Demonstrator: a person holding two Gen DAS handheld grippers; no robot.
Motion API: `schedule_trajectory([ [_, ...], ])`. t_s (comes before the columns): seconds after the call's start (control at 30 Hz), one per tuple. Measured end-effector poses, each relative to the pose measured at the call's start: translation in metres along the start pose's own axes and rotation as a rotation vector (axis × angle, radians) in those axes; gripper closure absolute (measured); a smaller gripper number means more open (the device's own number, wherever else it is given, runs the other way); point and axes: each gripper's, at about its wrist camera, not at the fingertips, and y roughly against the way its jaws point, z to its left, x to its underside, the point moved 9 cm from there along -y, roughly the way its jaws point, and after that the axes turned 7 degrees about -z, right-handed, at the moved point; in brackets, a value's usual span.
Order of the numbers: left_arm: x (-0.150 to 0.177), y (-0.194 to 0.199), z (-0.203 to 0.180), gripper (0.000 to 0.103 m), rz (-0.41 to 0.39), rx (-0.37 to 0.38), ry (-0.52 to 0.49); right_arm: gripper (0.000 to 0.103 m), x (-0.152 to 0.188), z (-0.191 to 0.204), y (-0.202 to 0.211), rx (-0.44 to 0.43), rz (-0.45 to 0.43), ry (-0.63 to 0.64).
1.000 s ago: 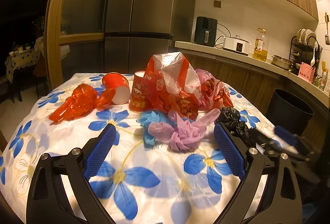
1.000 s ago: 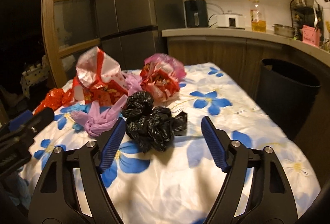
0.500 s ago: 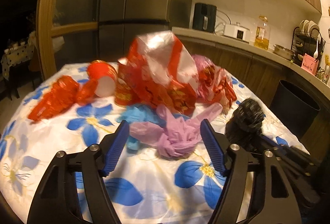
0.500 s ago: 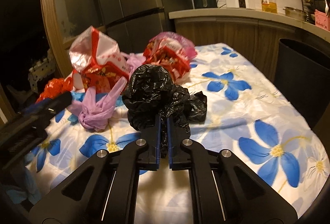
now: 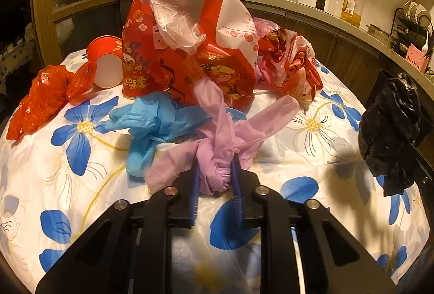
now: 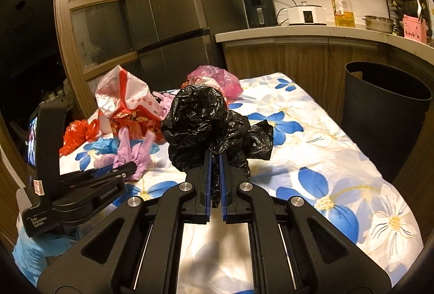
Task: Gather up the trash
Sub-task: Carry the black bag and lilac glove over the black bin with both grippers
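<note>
A knotted lilac plastic bag (image 5: 217, 142) lies on the flowered tablecloth (image 5: 81, 185). My left gripper (image 5: 215, 172) is closing on its knot, and the blue pads press the bunched plastic from both sides. My right gripper (image 6: 215, 158) is shut on a crumpled black plastic bag (image 6: 206, 120) and holds it above the cloth; that black bag (image 5: 390, 126) hangs at the right edge of the left wrist view. From the right wrist view the left gripper (image 6: 127, 168) is seen low at the left, on the lilac bag (image 6: 130, 153).
Behind the lilac bag lie a blue bag (image 5: 152, 123), a tall red-and-white bag (image 5: 190, 31), a red cup (image 5: 107, 61), an orange-red bag (image 5: 43, 96) and a pink-red bag (image 5: 290, 61). A dark bin (image 6: 385, 109) stands right of the table, under the counter (image 6: 298, 32).
My left gripper came forward and down over the lilac bag and its jaws narrowed onto the knot. My right gripper shut on the black bag and lifted it off the cloth.
</note>
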Motion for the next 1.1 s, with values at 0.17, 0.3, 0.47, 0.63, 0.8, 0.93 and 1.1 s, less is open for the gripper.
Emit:
schedule_trajectory([
  [0.17, 0.003, 0.018, -0.002, 0.088, -0.018, 0.033, 0.023, 0.098, -0.006, -0.01, 0.012, 0.009, -0.018, -0.015],
  [0.3, -0.003, 0.046, -0.006, 0.089, -0.062, 0.059, 0.045, 0.098, -0.01, -0.017, 0.021, 0.01, -0.026, -0.023],
  [0.47, -0.026, 0.081, -0.022, 0.089, -0.158, 0.066, 0.018, 0.098, -0.02, -0.026, 0.033, 0.017, -0.049, -0.033],
  [0.63, -0.054, 0.097, -0.052, 0.089, -0.226, 0.101, -0.026, 0.098, -0.035, -0.036, 0.043, 0.035, -0.087, -0.036],
  [0.8, -0.083, 0.101, -0.099, 0.089, -0.273, 0.166, -0.069, 0.098, -0.057, -0.066, 0.053, 0.088, -0.132, -0.055],
  [0.93, -0.101, 0.096, -0.141, 0.089, -0.307, 0.224, -0.107, 0.098, -0.078, -0.1, 0.062, 0.155, -0.176, -0.066],
  [1.1, -0.116, 0.08, -0.195, 0.09, -0.311, 0.305, -0.134, 0.098, -0.108, -0.144, 0.072, 0.252, -0.246, -0.057],
])
